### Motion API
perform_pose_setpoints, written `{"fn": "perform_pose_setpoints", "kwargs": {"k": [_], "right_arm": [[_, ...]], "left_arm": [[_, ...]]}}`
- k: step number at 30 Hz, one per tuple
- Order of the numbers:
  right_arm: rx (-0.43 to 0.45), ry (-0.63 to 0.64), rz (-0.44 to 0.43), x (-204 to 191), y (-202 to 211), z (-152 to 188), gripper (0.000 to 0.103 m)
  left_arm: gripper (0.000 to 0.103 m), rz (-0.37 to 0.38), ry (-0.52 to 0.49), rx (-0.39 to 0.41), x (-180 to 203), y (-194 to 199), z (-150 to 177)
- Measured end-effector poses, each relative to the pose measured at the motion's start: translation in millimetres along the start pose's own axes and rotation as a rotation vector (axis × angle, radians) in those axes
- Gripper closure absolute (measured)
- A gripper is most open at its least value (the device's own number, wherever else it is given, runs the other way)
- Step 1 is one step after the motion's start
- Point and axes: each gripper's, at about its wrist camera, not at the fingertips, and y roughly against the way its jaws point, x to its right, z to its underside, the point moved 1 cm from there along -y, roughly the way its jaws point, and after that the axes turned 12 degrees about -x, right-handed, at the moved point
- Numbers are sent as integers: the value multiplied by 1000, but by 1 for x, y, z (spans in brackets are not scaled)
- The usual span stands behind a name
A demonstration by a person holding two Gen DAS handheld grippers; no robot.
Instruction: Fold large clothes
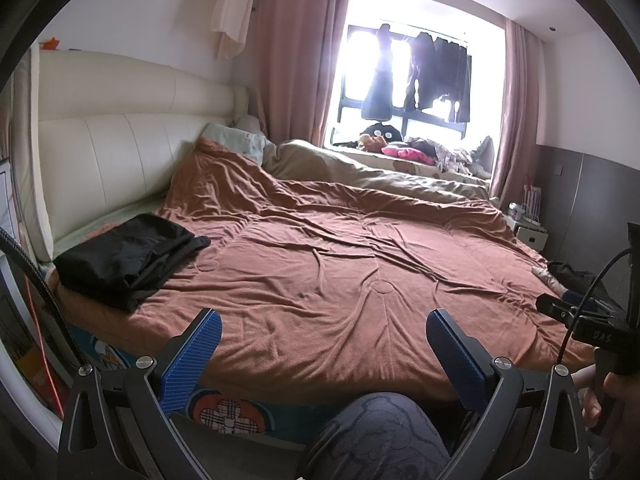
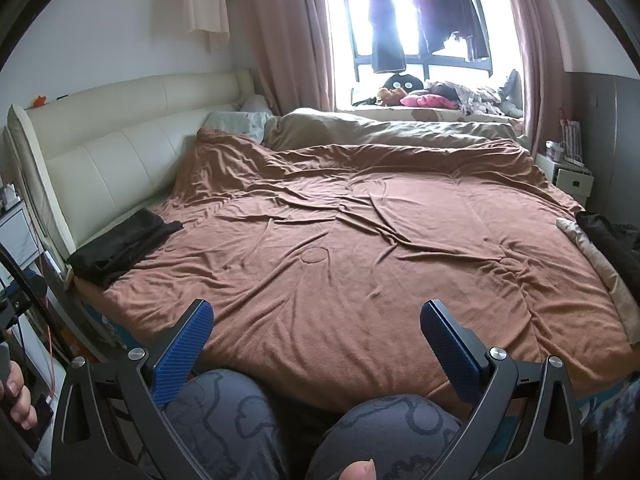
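Left gripper [image 1: 322, 330]: jaws spread wide, nothing between them, held over the near edge of the bed [image 1: 120, 168]. Right gripper [image 2: 316, 320]: jaws equally wide, likewise empty, over the same edge. Below both, the person's knees [image 2: 224, 412] in grey patterned trousers touch the brown duvet [image 1: 340, 264]. A folded black garment [image 1: 128, 260] lies on the duvet's near left corner, beside the cream headboard. More dark clothing [image 2: 612, 240] lies at the bed's right edge. Clothes hang in the window [image 1: 416, 80] beyond.
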Motion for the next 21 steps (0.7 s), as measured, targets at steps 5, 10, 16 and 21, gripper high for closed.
{"fn": "perform_pose_setpoints", "kwargs": {"k": [5, 10, 16, 21], "right_arm": [[11, 4, 5, -2, 3, -1, 0], [17, 9, 11, -4, 4, 0, 0], [17, 9, 14, -5, 5, 0, 0], [19, 15, 19, -5, 9, -1, 0]], "left_arm": [[0, 2, -1, 6, 4, 1, -1], [0, 12, 1, 15, 7, 7, -4], [0, 10, -8, 36, 10, 13, -6], [0, 7, -11, 50, 12, 20, -7]]}}
